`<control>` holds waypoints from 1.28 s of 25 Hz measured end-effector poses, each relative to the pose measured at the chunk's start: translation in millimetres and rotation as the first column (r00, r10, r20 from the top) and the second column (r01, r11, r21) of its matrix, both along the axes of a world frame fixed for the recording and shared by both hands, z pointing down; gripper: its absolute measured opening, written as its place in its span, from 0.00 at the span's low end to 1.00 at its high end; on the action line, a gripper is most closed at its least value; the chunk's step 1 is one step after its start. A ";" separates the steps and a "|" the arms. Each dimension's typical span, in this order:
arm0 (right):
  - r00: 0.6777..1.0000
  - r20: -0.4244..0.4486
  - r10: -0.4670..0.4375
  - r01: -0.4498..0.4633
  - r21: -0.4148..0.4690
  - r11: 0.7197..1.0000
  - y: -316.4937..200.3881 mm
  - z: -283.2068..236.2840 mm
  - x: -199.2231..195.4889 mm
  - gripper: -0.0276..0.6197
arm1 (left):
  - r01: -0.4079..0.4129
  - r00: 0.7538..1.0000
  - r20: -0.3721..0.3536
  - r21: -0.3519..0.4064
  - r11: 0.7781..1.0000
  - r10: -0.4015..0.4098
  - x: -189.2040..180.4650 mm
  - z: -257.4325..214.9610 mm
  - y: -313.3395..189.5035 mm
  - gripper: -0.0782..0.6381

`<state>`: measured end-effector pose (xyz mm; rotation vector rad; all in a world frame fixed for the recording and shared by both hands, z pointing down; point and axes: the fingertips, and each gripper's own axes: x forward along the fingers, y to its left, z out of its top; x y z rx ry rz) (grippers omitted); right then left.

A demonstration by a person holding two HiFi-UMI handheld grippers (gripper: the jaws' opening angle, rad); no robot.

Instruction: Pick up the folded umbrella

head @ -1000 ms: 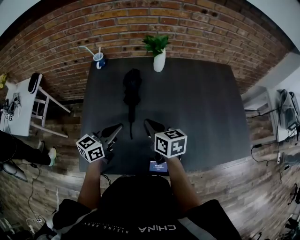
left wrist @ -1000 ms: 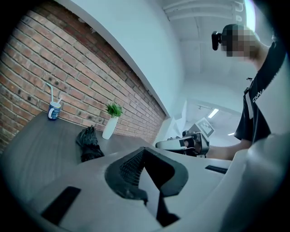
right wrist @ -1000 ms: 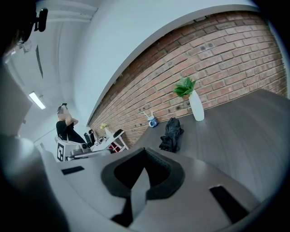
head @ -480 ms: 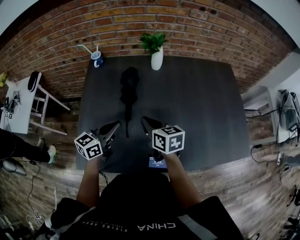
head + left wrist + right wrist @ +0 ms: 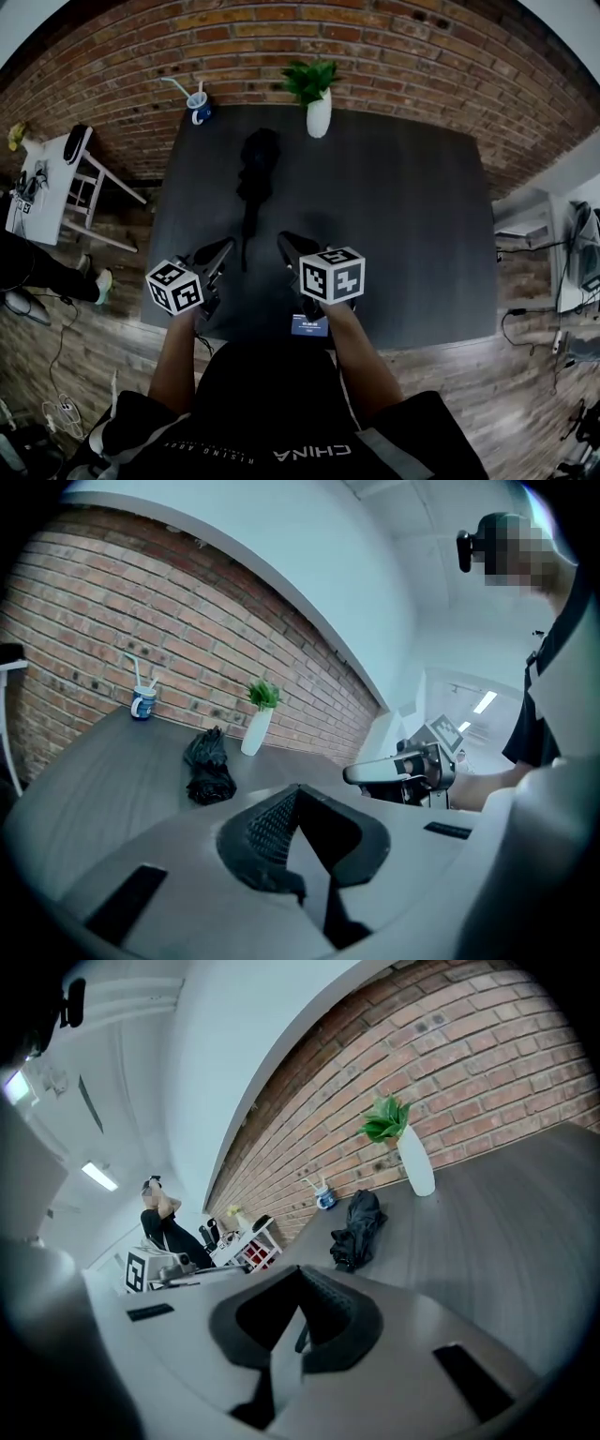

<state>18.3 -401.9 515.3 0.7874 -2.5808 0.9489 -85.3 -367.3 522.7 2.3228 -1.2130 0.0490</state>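
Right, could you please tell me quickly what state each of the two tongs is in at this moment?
Left tongs: closed, holding nothing.
Right tongs: closed, holding nothing.

Ahead of you the dark surface (image 5: 412,234) is open, widest on your right side. The folded umbrella (image 5: 255,173) lies lengthwise in the middle left, its near end between your left tool (image 5: 228,247) and right tool (image 5: 283,239). A white vase (image 5: 318,114) and a mug (image 5: 199,111) stand at the far edge, by the brick wall (image 5: 375,47)
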 end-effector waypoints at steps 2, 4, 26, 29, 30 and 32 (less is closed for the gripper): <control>1.000 -0.007 -0.024 0.024 0.001 1.000 -6.0 4.0 -0.7 0.06 | 0.029 0.999 0.014 -0.026 0.999 -0.029 0.6 7.1 -0.4 0.11; 0.999 0.019 -0.051 0.051 -0.007 0.999 -10.2 5.1 -7.0 0.06 | 0.058 0.998 0.030 -0.058 0.997 -0.056 -2.2 15.6 0.1 0.11; 0.999 -0.040 -0.025 0.017 -0.184 0.983 -143.1 77.2 -108.3 0.40 | 0.096 0.994 0.074 -0.369 0.924 -0.074 -28.0 138.0 -84.5 0.35; 0.997 -0.071 0.010 -0.024 -0.205 0.978 -164.4 91.7 -116.1 0.40 | 0.101 0.993 0.095 -0.391 0.915 -0.069 -27.5 149.5 -90.7 0.35; 0.996 -0.085 0.024 -0.041 -0.209 0.977 -172.6 96.8 -117.6 0.40 | 0.100 0.993 0.102 -0.399 0.912 -0.064 -26.9 153.0 -92.5 0.36; 0.993 -0.109 0.045 -0.068 -0.226 0.972 -187.6 108.2 -120.5 0.46 | 0.096 0.992 0.117 -0.414 0.905 -0.052 -24.0 159.8 -94.6 0.37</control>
